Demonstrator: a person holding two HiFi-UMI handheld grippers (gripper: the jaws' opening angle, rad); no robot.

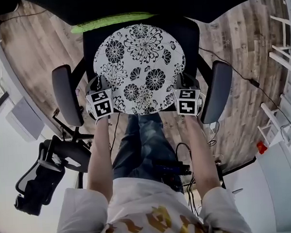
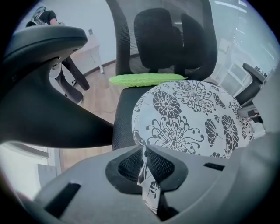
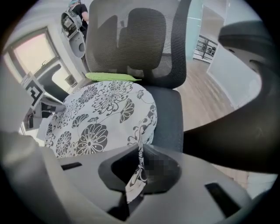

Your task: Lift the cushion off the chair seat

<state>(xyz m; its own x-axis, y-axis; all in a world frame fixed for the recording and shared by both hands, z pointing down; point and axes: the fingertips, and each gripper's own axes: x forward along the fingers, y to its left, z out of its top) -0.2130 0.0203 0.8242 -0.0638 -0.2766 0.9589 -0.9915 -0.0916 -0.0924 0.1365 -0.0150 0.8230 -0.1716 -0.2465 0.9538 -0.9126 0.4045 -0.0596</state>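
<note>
A round white cushion [image 1: 139, 65] with black flower print lies on the dark chair seat [image 1: 189, 31]. My left gripper [image 1: 99, 87] is at the cushion's near left edge and my right gripper [image 1: 185, 82] at its near right edge. In the left gripper view the jaws of my left gripper [image 2: 144, 151] are shut on a pinched fold of the cushion [image 2: 192, 118] fabric. In the right gripper view my right gripper [image 3: 140, 151] pinches the rim of the cushion [image 3: 100, 118] the same way. Both point steeply down.
The chair has two black armrests [image 1: 66, 93] [image 1: 216, 90] just outside my grippers, and a mesh backrest [image 2: 175, 35]. A green cushion [image 1: 112, 20] lies at the back of the seat. Another black chair [image 1: 46, 172] stands at lower left; cables [image 1: 240, 74] trail on the wooden floor.
</note>
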